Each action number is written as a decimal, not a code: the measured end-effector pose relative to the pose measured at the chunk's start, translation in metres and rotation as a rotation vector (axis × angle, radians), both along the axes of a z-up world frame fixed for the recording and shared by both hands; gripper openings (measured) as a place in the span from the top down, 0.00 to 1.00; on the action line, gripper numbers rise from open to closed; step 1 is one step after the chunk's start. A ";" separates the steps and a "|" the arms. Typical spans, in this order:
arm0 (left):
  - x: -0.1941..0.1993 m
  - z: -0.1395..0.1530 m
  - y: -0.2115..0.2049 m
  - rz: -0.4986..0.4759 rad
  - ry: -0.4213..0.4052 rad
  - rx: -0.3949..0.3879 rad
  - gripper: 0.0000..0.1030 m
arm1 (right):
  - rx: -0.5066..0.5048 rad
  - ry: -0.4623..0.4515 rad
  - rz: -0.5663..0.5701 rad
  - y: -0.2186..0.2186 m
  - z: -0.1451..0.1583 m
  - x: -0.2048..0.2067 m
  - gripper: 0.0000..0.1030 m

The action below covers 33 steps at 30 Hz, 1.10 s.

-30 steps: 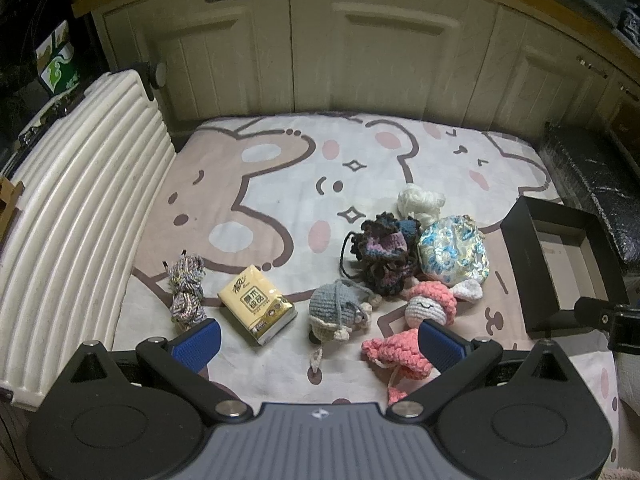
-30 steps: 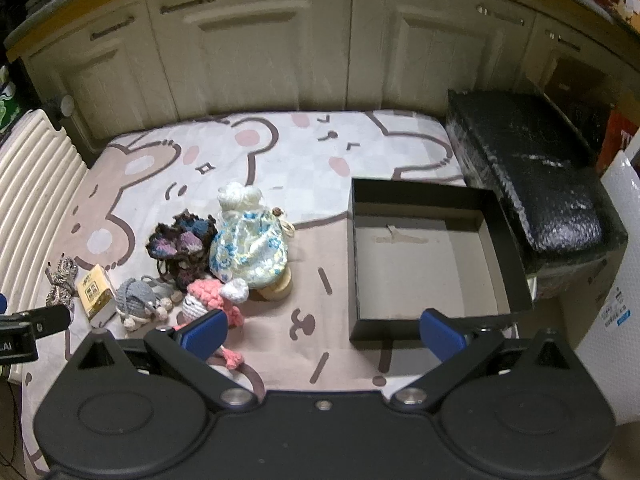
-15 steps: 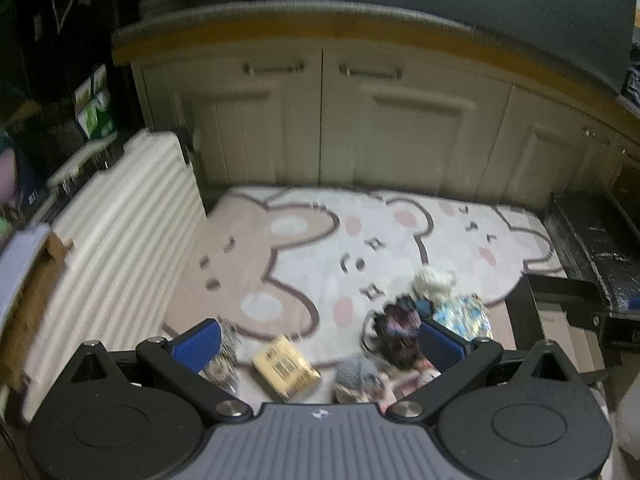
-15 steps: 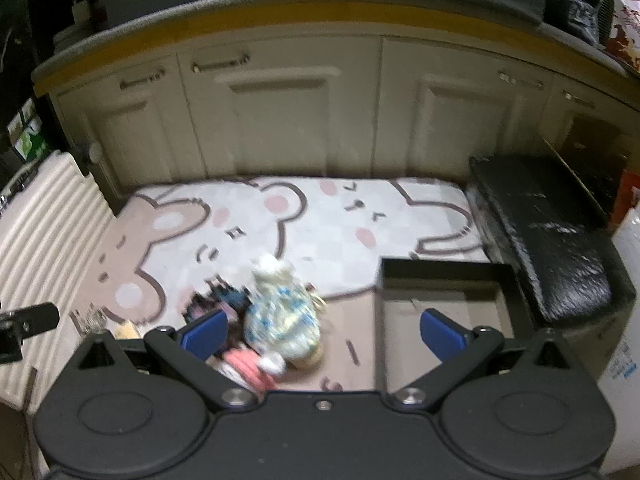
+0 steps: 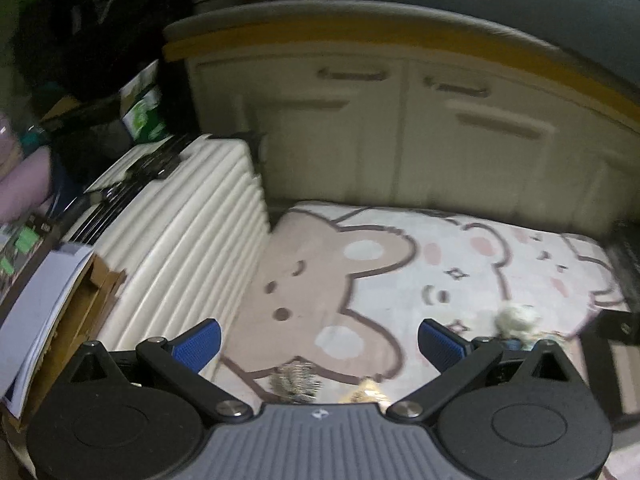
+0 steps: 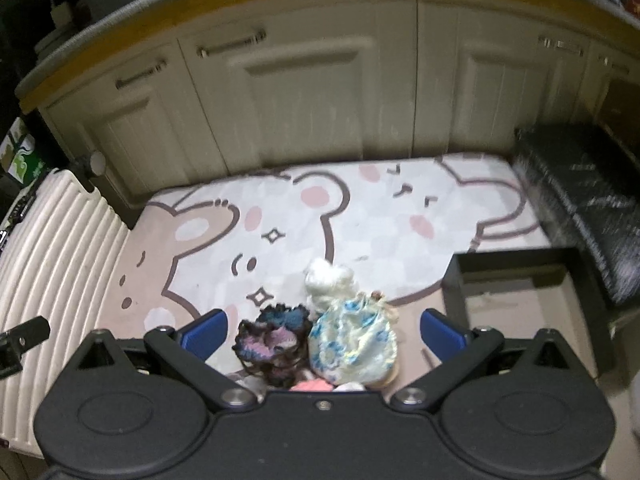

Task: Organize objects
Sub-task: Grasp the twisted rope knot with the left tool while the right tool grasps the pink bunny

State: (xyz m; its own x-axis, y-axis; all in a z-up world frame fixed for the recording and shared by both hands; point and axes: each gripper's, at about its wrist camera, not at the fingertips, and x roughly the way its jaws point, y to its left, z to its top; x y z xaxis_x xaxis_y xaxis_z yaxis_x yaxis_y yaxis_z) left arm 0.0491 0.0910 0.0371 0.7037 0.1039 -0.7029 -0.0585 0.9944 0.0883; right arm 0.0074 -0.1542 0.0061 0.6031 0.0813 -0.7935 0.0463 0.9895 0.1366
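Right wrist: floral pouch [image 6: 354, 342] neck twd cabinets.

Bear-print mat [image 6: 320, 216] lay flat before cream cabinets, floral drawstring pouch [image 6: 352, 344] touched dark crocheted pouch [image 6: 274, 340], white yarn ball [image 6: 328, 280] sat just behind them, black open box [image 6: 520, 300] rested at mat's right edge

Nothing here can be read. The green-and-white printed carton [image 5: 145, 110] beside the ribbed white suitcase [image 5: 168, 240] carries markings too blurred to make out, and the yellow tissue packet [image 5: 366, 390] at the left gripper's edge is mostly hidden. The small logo on the grey gripper body [image 5: 319, 413] is illegible.
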 end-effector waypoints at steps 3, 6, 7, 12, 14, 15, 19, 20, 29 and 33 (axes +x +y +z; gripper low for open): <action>0.007 -0.021 0.012 0.042 0.002 0.033 0.00 | 0.008 0.012 -0.015 0.002 -0.017 -0.001 0.00; 0.009 -0.040 0.022 0.085 -0.002 0.029 0.01 | 0.038 0.050 -0.040 -0.003 -0.031 0.000 0.00; 0.010 -0.046 0.025 0.097 -0.002 0.017 0.01 | 0.056 0.057 -0.057 -0.005 -0.035 0.001 0.00; 0.014 -0.075 0.031 0.106 0.044 -0.017 0.08 | 0.129 0.139 -0.146 -0.019 -0.060 -0.001 0.00; 0.017 -0.085 0.032 0.114 0.068 -0.019 0.12 | 0.170 0.194 -0.165 -0.023 -0.072 -0.002 0.00; 0.019 -0.092 0.034 0.120 0.081 -0.025 0.15 | 0.183 0.221 -0.179 -0.024 -0.078 -0.002 0.00; 0.024 -0.113 0.040 0.154 0.130 -0.050 0.26 | 0.243 0.296 -0.230 -0.023 -0.095 -0.008 0.00; 0.025 -0.118 0.041 0.162 0.142 -0.051 0.28 | 0.257 0.314 -0.234 -0.022 -0.099 -0.008 0.00; 0.034 -0.145 0.048 0.148 0.190 -0.088 0.34 | 0.296 0.447 -0.163 0.002 -0.127 -0.001 0.17; 0.040 -0.150 0.043 0.123 0.200 -0.099 0.34 | 0.289 0.493 -0.138 0.009 -0.137 0.004 0.28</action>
State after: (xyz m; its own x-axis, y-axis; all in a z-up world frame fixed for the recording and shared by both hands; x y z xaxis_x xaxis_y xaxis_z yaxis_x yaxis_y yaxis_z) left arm 0.0887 0.1343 -0.1127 0.5359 0.1034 -0.8379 -0.1703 0.9853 0.0127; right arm 0.0111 -0.1447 -0.1306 0.1889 0.2830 -0.9403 0.2985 0.8957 0.3295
